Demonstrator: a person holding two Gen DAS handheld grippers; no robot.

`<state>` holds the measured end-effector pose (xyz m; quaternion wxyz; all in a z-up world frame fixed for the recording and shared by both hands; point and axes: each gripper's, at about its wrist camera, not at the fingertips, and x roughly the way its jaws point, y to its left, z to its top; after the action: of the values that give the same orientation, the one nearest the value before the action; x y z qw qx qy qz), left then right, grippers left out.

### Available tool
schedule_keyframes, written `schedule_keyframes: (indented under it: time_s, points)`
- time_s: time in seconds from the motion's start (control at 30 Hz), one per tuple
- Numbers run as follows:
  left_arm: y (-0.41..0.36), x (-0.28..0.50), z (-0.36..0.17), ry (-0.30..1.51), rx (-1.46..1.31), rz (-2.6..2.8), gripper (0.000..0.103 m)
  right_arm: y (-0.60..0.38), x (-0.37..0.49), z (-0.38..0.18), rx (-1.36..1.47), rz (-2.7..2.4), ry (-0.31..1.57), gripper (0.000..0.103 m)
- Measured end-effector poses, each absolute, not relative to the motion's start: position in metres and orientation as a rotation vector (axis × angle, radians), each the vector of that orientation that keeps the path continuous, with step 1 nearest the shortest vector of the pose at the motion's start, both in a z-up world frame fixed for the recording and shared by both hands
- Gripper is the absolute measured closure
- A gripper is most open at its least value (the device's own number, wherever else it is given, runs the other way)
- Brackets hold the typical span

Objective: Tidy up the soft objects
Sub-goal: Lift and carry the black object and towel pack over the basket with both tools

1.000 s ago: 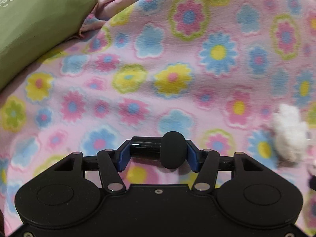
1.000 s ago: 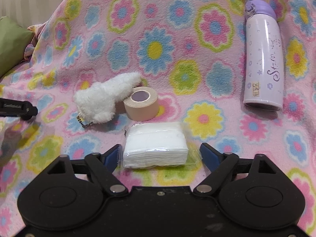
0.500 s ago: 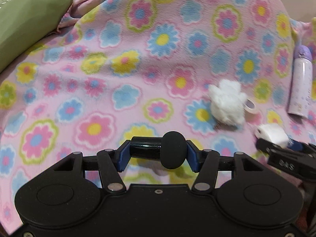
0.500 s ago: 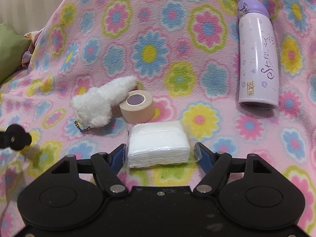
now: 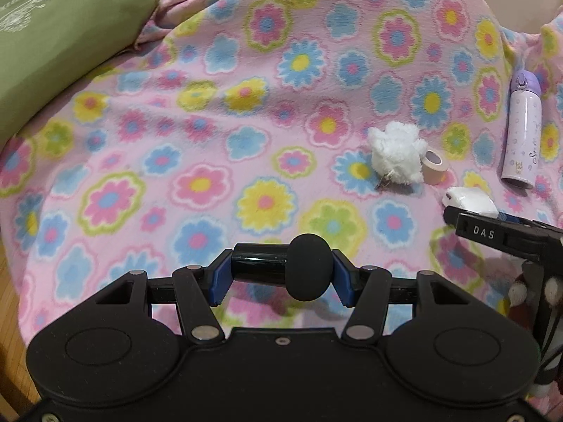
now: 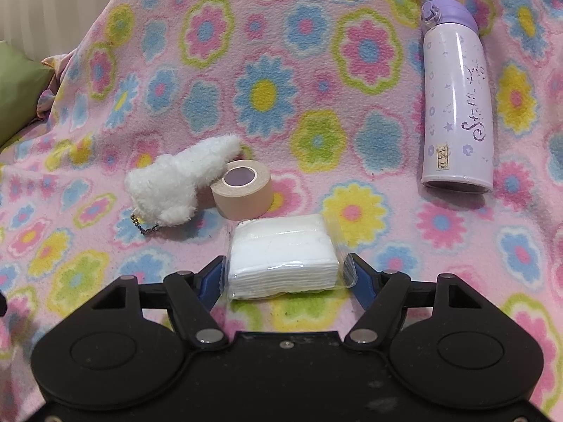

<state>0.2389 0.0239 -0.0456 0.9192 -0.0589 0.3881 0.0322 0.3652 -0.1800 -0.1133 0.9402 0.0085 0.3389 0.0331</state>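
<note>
Fleecy cloth blanket (image 6: 316, 70), fluffy plush toy (image 6: 176, 186), glossy film-wrapped tissue pack (image 6: 281, 256), smooth bottle (image 6: 457, 112).

Pink blanket (image 6: 246, 52) with blue, yellow, green flowers; white plush (image 6: 176, 183); lilac bottle (image 6: 457, 112); green cushion (image 5: 52, 42).

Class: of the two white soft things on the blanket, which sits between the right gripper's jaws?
The flat, plastic-wrapped cotton pad pack; the fluffy plush keychain lies apart, beside the tape roll.

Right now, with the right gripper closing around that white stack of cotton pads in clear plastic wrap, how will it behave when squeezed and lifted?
The white stack of cotton pads in clear plastic wrap will probably compress between the right gripper's blue pads, since it looks layered and soft. It is likely very light. The glossy wrap may be slippery, so it could slide out.
</note>
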Motion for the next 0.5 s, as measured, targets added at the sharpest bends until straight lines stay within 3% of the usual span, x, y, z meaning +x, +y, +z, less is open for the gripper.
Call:
schedule_keyframes:
  time_s: [0.27, 0.5]
  points:
    - [0.04, 0.226, -0.032, 0.779, -0.169, 0.08, 0.048, -0.175, 0.361, -0.105, -0.069, 0.059, 0.754, 0.038]
    - [0.046, 0.214, -0.016, 0.757, -0.175, 0.075, 0.048, -0.189, 0.328, -0.065, -0.01, 0.062, 0.722, 0.042]
